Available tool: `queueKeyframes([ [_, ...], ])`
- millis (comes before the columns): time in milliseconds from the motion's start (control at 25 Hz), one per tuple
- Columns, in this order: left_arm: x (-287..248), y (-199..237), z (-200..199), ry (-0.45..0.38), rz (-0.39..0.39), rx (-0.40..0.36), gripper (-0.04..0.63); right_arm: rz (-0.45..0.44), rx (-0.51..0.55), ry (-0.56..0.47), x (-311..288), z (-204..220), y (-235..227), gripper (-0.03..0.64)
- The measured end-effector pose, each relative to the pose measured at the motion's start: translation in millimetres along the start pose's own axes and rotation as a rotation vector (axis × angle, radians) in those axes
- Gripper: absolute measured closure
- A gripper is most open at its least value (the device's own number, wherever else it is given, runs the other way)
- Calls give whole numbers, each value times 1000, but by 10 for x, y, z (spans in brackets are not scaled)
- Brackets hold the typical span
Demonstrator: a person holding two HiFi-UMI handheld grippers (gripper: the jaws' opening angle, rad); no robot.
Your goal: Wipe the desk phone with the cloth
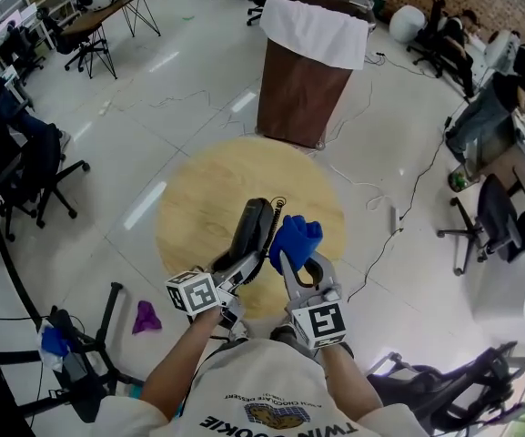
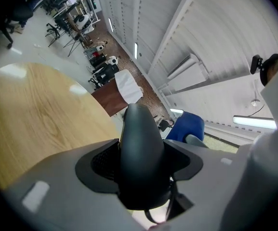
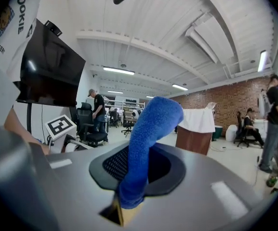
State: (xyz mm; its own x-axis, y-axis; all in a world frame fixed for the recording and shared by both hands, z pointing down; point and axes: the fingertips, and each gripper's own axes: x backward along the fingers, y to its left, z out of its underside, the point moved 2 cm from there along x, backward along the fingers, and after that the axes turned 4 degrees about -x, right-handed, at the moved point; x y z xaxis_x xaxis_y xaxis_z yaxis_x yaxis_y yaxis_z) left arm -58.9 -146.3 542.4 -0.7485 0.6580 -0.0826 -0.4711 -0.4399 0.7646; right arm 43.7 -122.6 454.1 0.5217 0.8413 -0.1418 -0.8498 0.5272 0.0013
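— What does the head view give you, left to right?

— A small purple rag (image 1: 146,317) on the glossy floor (image 1: 153,107), which only that view shows. Then a round pale-wood worktop (image 1: 198,198), with two grippers over its near edge. The left gripper (image 1: 242,264) is clamped on a black desk phone (image 1: 253,226) with a coiled cord (image 1: 276,209). The right gripper (image 1: 300,276) is closed on a bright blue cloth (image 1: 296,239) just beside the phone. I cannot tell whether they touch, or whether the phone rests on the worktop.

— And the gripper views?

— The left gripper view gives the grip itself: both jaws pressed tight against the sides of the dark phone body (image 2: 139,143), with the worktop (image 2: 37,109) to its left and the cloth (image 2: 189,126) behind it on the right. In the right gripper view the jaws pinch the cloth's (image 3: 146,143) lower end, and the rest rises upright above them.

— Counts?

— One phone, one blue cloth, two grippers, one worktop, one purple rag.
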Motion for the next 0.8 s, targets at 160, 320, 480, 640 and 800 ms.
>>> queueKeyframes([
  [160,9,230,166,56,-108,-60,322,-29,-32,36,-51,198,76,554],
  [320,-5,522,299,119,-230,-108,322,-35,-41,31,-59,169,96,554],
  [480,-64,699,401,172,-310,-146,322,-30,-38,30,-32,143,70,554],
  [640,-161,763,463,233,-354,-225,322,-23,-46,26,-10,141,47,554],
  [800,-237,832,515,271,-414,-294,322,-12,-50,27,9,146,19,554],
])
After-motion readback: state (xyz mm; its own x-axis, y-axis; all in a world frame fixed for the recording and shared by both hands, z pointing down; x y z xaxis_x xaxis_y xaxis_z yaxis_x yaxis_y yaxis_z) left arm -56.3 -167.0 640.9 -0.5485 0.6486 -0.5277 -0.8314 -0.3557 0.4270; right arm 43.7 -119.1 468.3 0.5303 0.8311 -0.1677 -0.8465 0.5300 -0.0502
